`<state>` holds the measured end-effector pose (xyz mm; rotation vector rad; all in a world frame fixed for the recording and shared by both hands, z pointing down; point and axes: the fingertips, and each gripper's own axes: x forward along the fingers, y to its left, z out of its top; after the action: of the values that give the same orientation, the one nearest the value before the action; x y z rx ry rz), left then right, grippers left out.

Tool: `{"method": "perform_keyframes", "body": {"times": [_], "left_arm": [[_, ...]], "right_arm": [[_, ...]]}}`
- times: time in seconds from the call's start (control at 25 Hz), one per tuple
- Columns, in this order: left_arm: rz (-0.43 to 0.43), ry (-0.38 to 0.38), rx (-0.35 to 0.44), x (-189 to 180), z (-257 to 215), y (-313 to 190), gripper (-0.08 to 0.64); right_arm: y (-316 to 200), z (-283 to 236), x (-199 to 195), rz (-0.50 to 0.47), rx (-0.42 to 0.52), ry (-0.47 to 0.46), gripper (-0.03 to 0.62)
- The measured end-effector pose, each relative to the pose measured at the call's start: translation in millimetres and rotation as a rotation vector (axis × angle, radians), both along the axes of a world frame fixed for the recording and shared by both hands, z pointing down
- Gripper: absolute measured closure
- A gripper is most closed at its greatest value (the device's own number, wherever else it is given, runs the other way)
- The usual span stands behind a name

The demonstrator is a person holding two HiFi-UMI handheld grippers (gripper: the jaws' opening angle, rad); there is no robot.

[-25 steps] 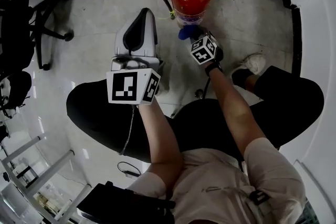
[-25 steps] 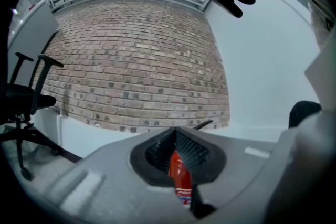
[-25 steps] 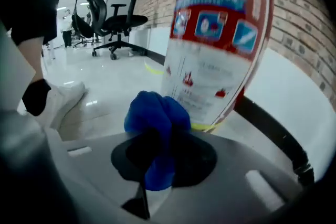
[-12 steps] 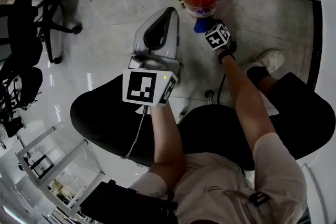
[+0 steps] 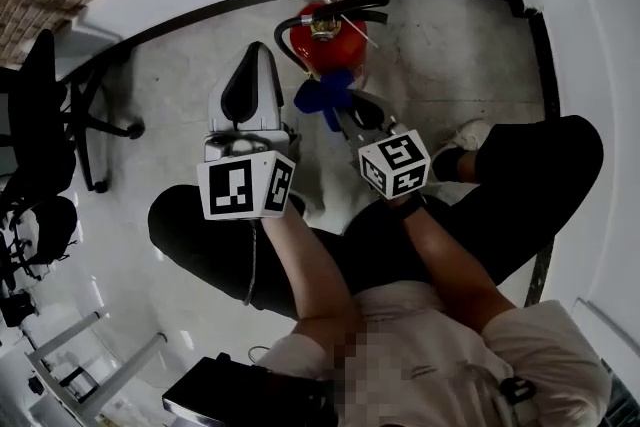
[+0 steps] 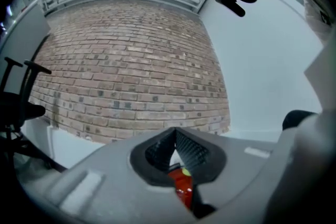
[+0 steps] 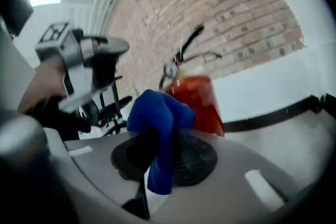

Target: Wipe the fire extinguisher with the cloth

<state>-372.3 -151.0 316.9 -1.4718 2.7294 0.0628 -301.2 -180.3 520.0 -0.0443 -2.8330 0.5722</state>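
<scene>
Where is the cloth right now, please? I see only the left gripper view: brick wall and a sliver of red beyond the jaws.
Observer: The blue cloth is clamped in the jaws of the right gripper.
Operator: Is it wiping yet?
Observer: The head view shows it right beside the red body of the fire extinguisher, on its near side; contact I cannot confirm.
Operator: Where is my gripper, then?
Observer: The left gripper is to the left of the extinguisher, apart from it.
</scene>
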Motion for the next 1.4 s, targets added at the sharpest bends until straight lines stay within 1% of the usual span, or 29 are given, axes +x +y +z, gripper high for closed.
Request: {"method": "perform_keyframes", "body": {"times": [0.08, 0.12, 0.2, 0.28, 0.36, 0.44, 0.48, 0.52, 0.64, 0.72, 0.8, 0.88, 1.0, 1.04, 1.08, 1.12, 1.2, 1.24, 1.32, 1.36, 1.4], "left_arm": [[-0.013, -0.013, 0.026, -3.1, -10.1, 4.9, 0.557], [-0.02, -0.015, 0.041, -4.5, -12.9, 6.8, 0.557], [-0.031, -0.012, 0.059, -5.9, -15.4, 9.6, 0.557], [-0.037, -0.012, 0.07, -4.4, -19.1, 8.4, 0.557], [-0.028, -0.02, 0.076, -0.9, -24.1, 1.4, 0.557], [-0.016, -0.024, 0.075, 1.4, -24.1, -5.8, 0.557], [-0.01, -0.02, 0.07, 2.0, -21.0, -8.5, 0.557], [-0.001, -0.016, 0.061, 3.1, -16.7, -11.6, 0.557], [0.031, -0.03, 0.028, 5.9, -4.5, -22.9, 0.557], [0.017, -0.03, 0.02, 1.1, 2.5, -23.6, 0.557], [-0.007, -0.009, 0.025, -6.0, 8.6, -20.4, 0.557], [-0.023, 0.007, 0.019, -11.0, 15.0, -19.7, 0.557], [-0.023, 0.016, -0.026, -17.0, 29.8, -22.4, 0.557], [-0.018, 0.019, -0.039, -18.9, 34.8, -24.1, 0.557], [-0.014, 0.02, -0.049, -20.5, 38.7, -25.9, 0.557], [-0.012, 0.017, -0.055, -21.6, 40.7, -27.8, 0.557], [-0.007, 0.001, -0.059, -22.2, 38.7, -30.8, 0.557], [-0.004, -0.007, -0.06, -21.5, 36.5, -31.7, 0.557], [-0.002, -0.013, -0.063, -18.9, 33.5, -33.3, 0.557], [-0.001, -0.012, -0.062, -17.9, 32.4, -34.7, 0.557], [0.002, -0.009, -0.058, -17.0, 31.3, -36.6, 0.557]], "right_arm": [[-26.3, -58.9, -10.8, 0.056, -0.008, -0.143, 0.529], [-39.7, -75.8, -17.7, 0.083, -0.023, -0.18, 0.529], [-54.5, -86.1, -29.4, 0.106, -0.067, -0.188, 0.529], [-59.7, -78.6, -29.3, 0.122, -0.095, -0.179, 0.531], [-64.5, -68.1, -19.4, 0.156, -0.087, -0.172, 0.531], [-67.5, -53.6, -10.5, 0.199, -0.065, -0.14, 0.531], [-67.4, -39.4, -7.5, 0.219, -0.071, -0.103, 0.532], [-66.2, -17.7, -5.3, 0.235, -0.097, -0.048, 0.534], [-65.5, 75.3, -5.3, 0.252, -0.259, 0.155, 0.532], [-70.8, 134.4, -5.2, 0.268, -0.338, 0.267, 0.532], [-76.6, 188.9, -2.6, 0.287, -0.38, 0.373, 0.532], [-84.3, 236.2, -1.9, 0.32, -0.425, 0.458, 0.532], [-82.5, 296.2, 1.4, 0.366, -0.494, 0.598, 0.533], [-75.2, 316.1, 3.9, 0.358, -0.52, 0.655, 0.534], [-66.6, 334.4, 6.0, 0.329, -0.541, 0.704, 0.533], [-58.9, 349.3, 6.5, 0.285, -0.549, 0.738, 0.531], [-51.1, 363.3, 4.1, 0.198, -0.518, 0.765, 0.532], [-50.1, 364.0, 5.3, 0.18, -0.501, 0.787, 0.531], [-52.5, 355.2, 16.3, 0.208, -0.511, 0.858, 0.525], [-57.7, 342.5, 20.1, 0.237, -0.533, 0.865, 0.525], [-65.5, 322.8, 19.0, 0.259, -0.56, 0.83, 0.525]]}}
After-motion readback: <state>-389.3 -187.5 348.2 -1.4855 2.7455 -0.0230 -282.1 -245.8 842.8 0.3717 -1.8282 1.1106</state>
